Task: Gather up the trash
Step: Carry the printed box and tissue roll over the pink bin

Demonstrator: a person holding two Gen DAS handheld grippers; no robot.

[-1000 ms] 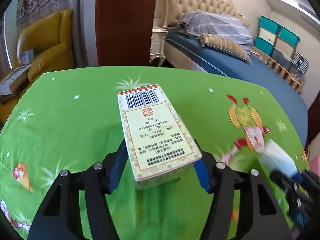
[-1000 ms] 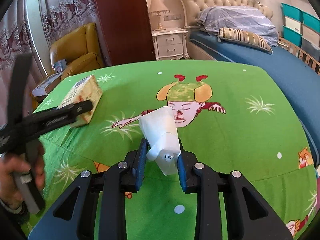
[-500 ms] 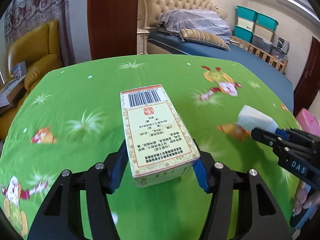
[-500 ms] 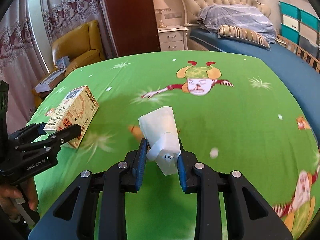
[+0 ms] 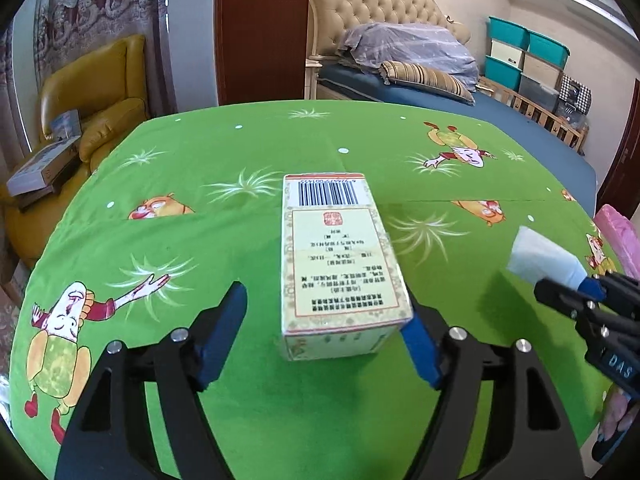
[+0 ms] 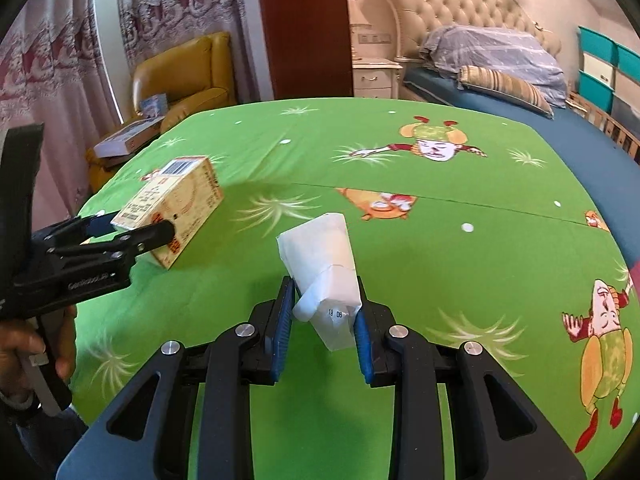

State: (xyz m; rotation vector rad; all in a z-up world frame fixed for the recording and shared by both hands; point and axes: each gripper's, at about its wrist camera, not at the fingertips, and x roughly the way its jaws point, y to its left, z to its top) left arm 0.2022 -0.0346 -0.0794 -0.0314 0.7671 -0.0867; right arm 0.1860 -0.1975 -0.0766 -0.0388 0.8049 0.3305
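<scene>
Left gripper (image 5: pixel 324 332): jaws just widened, left pad clear of the barcoded carton (image 5: pixel 336 264). Right gripper (image 6: pixel 324 320): clamped on a white paper pack (image 6: pixel 324 268).

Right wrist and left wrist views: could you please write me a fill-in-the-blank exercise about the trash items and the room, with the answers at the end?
1. The right gripper is ___ on the white packet.
2. The top face of the cardboard box bears a black ___ at its far end.
3. The tablecloth with cartoon figures is ___.
4. The armchair beyond the table is ___.

Missing words: shut; barcode; green; yellow.
</scene>
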